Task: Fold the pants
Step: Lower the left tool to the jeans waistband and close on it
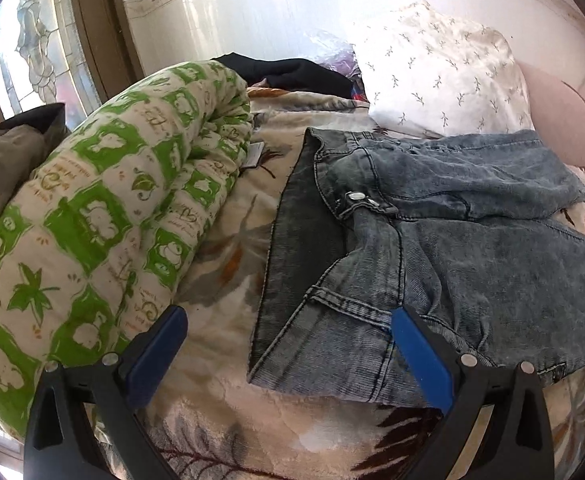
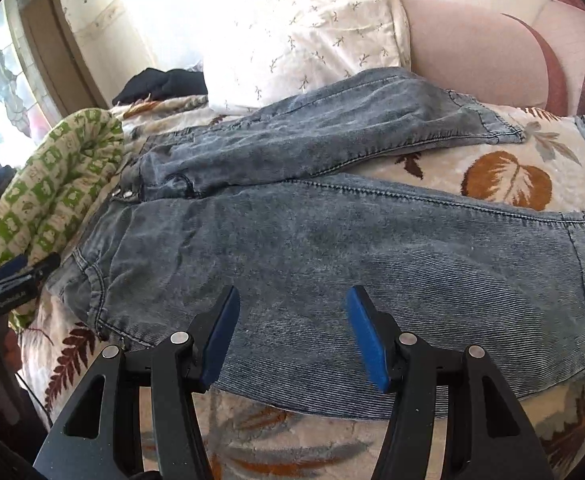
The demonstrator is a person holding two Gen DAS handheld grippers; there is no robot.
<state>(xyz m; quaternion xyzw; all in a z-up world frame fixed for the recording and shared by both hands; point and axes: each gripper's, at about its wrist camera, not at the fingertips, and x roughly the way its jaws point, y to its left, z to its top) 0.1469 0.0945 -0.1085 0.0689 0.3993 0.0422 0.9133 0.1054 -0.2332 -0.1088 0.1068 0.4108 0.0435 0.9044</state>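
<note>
Grey-blue jeans (image 2: 332, 240) lie flat on a leaf-patterned blanket (image 2: 504, 184), waist to the left and the two legs spread in a V to the right. My right gripper (image 2: 294, 292) is open just over the near leg's thigh, with no fabric pinched. My left gripper (image 1: 288, 314) is wide open at the waist end of the jeans (image 1: 452, 260). Its right pad (image 1: 416, 356) is over the hip by the pocket and its left pad (image 1: 160, 352) is over the blanket. In the right wrist view the left gripper (image 2: 16, 276) shows at the left edge.
A rolled green-and-white quilt (image 1: 104, 220) lies left of the waistband. A white patterned pillow (image 2: 304, 40) and a pink headboard (image 2: 472, 52) stand behind the far leg. A black garment (image 1: 292, 72) sits at the back. A window is at the far left.
</note>
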